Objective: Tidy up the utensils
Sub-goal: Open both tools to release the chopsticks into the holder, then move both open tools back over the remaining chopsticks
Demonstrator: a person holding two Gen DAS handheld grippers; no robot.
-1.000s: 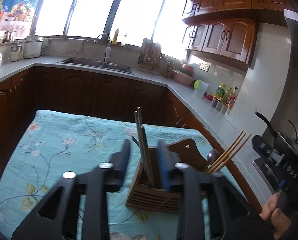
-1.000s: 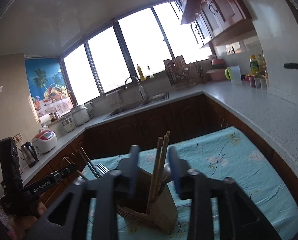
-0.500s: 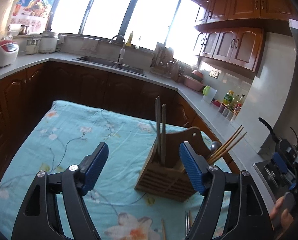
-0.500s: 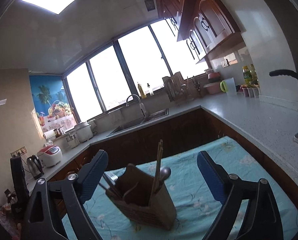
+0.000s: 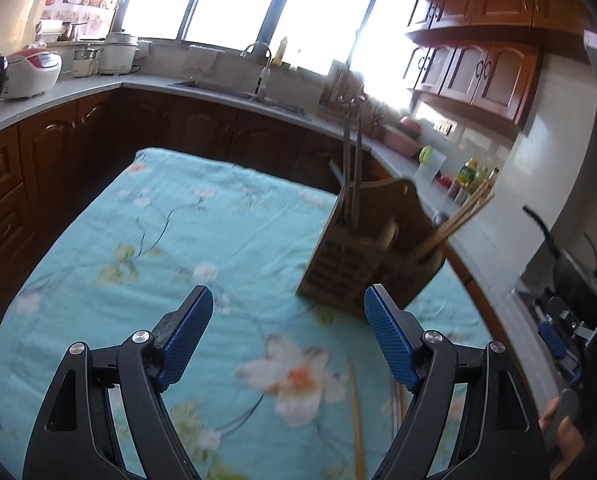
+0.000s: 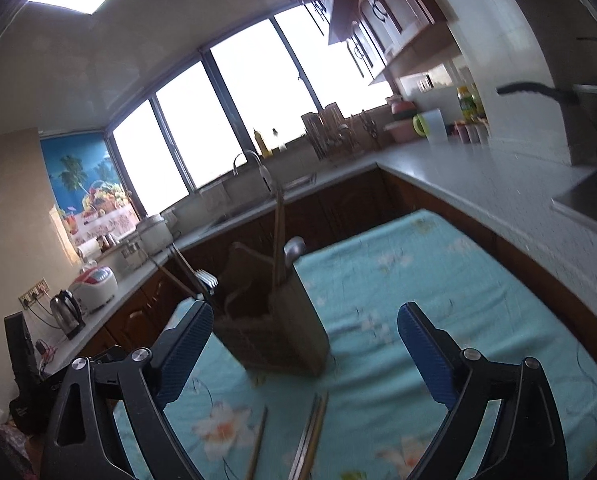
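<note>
A floral blue tablecloth (image 5: 226, 232) is covering the table in a sunlit kitchen, with the wooden utensil holder (image 5: 354, 256) standing on it, metal and wooden chopsticks already inside. The left gripper (image 5: 286, 332) and right gripper (image 6: 302, 344) have both just been opening, nothing between their jaws. Loose chopsticks (image 6: 312, 432) are lying nearer than the holder, long axes running roughly along the fingers (the right gripper seems better placed).

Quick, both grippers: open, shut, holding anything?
Left gripper: open, empty, jaws have just been opening.
Right gripper: open, empty, jaws have just been opening, holder beyond them.
</note>
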